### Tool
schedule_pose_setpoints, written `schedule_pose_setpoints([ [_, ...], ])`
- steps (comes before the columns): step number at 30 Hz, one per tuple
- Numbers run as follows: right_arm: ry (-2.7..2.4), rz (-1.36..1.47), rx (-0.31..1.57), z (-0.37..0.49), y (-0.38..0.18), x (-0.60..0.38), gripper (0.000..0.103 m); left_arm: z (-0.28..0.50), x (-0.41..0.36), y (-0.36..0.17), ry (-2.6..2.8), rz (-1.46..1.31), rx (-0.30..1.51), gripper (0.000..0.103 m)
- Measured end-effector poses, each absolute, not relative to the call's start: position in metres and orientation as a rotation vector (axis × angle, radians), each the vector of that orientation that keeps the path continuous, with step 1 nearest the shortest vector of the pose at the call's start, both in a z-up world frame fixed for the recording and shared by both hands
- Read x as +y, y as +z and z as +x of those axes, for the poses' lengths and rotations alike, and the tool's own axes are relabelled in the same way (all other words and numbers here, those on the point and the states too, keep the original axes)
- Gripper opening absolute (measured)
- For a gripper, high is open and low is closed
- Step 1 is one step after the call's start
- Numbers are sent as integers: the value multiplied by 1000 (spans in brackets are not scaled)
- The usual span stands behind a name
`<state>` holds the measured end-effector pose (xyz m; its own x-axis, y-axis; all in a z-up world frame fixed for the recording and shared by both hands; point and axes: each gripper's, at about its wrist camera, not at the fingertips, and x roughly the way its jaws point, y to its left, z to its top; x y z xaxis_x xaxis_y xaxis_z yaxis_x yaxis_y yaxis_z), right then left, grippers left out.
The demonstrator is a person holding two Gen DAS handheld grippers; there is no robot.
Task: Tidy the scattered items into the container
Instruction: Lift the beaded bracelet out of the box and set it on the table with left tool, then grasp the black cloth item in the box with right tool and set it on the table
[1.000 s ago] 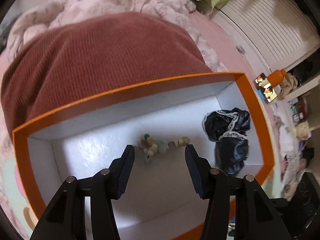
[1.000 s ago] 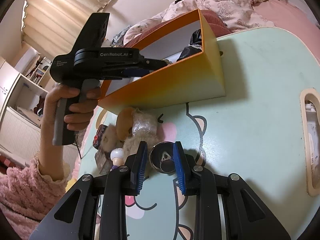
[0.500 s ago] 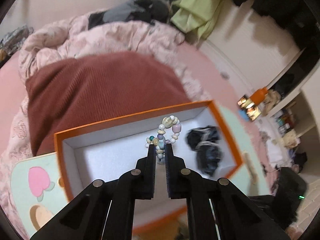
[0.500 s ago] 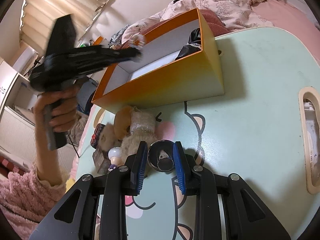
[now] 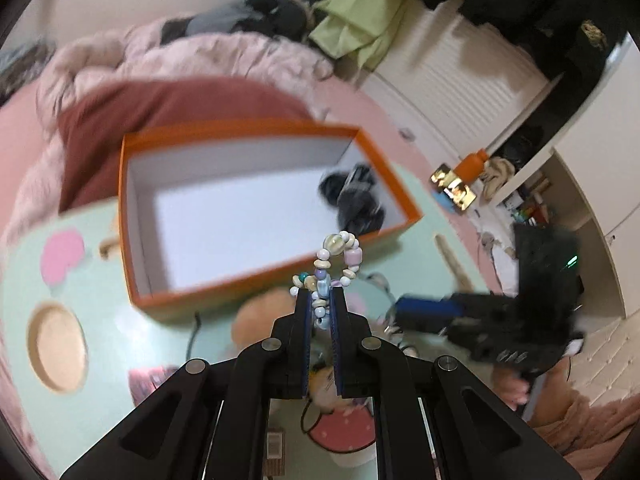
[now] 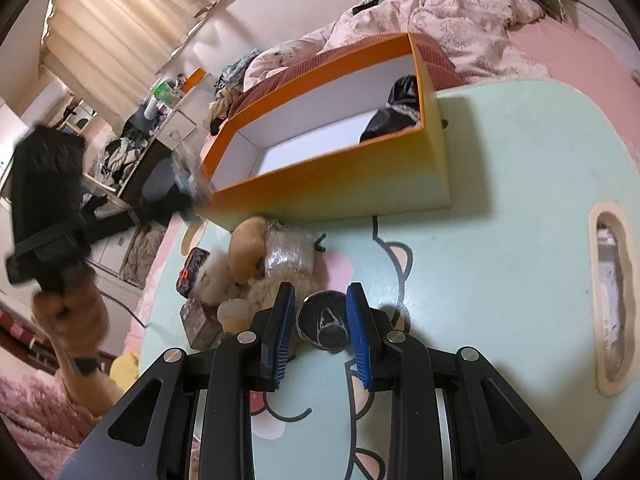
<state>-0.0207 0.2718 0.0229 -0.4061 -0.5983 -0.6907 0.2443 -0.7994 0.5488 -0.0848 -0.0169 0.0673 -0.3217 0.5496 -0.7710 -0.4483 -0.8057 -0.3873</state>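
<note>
- Bead bracelet (image 5: 335,264): pastel and cream beads on a loop, pinched low between the pads of the left tongs (image 5: 321,306); the loop stands up above the fingertips, held in the air over the table, outside the box and in front of its near wall.
- Left tongs: drawn narrow, clamped on the bracelet. In the right wrist view they appear as a dark, blurred shape (image 6: 52,208) at the table's left edge.
- Orange box (image 5: 256,280): open top, white inside, standing on the far part of the table (image 6: 520,184). A crumpled black item with pale trim (image 5: 354,200) lies in its right-hand end; the rest of the floor shows bare white.
- Right tongs (image 6: 320,328): blue-padded jaws set moderately apart, one each side of a small round dark tin (image 6: 326,325) lying on the table; whether the pads touch it cannot be told.
- Plush toy (image 6: 248,264): tan and cream, lying just left of the tin, in front of the box's near wall, with a clear crinkled wrapper (image 6: 286,250) on it.
- Small dark boxes (image 6: 192,276): two, at the table's left edge beside the plush toy.
- Table: mint green with a cartoon print; a cream oval cut-out (image 6: 610,296) near its right edge.
- Beyond the table: a bed with a pink quilt (image 6: 440,12) and a rust-red cushion (image 5: 168,120) behind the box.
</note>
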Motion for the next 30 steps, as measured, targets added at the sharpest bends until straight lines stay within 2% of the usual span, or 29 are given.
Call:
schedule_pose_setpoints([
  [2,-2236,1298,-473,-22,28,270,28,-80,-19,60,2155,-1315,-155,9],
  [4,-2248,1292,-461,-23,33,269,28,-77,-22,55,2186,-1314,-170,20],
  [6,-2263,1289,-450,-26,36,269,28,-75,-27,54,2213,-1306,-200,55],
  [8,-2279,1282,-431,-28,40,267,28,-72,-34,55,2213,-1285,-250,65],
  [13,-2314,1250,-381,-39,62,268,28,-66,-58,61,2223,-1225,-391,67],
  [17,-2441,1264,-246,-61,90,272,28,-61,-69,65,2272,-1196,-411,67],
  [21,-2542,1396,76,-97,106,259,28,-57,-73,64,2263,-1191,-410,67],
  [23,-2496,1444,223,-110,104,243,28,-56,-73,62,2256,-1191,-413,67],
  [30,-2366,1725,461,-152,59,198,28,-55,-75,59,2213,-1186,-438,67],
])
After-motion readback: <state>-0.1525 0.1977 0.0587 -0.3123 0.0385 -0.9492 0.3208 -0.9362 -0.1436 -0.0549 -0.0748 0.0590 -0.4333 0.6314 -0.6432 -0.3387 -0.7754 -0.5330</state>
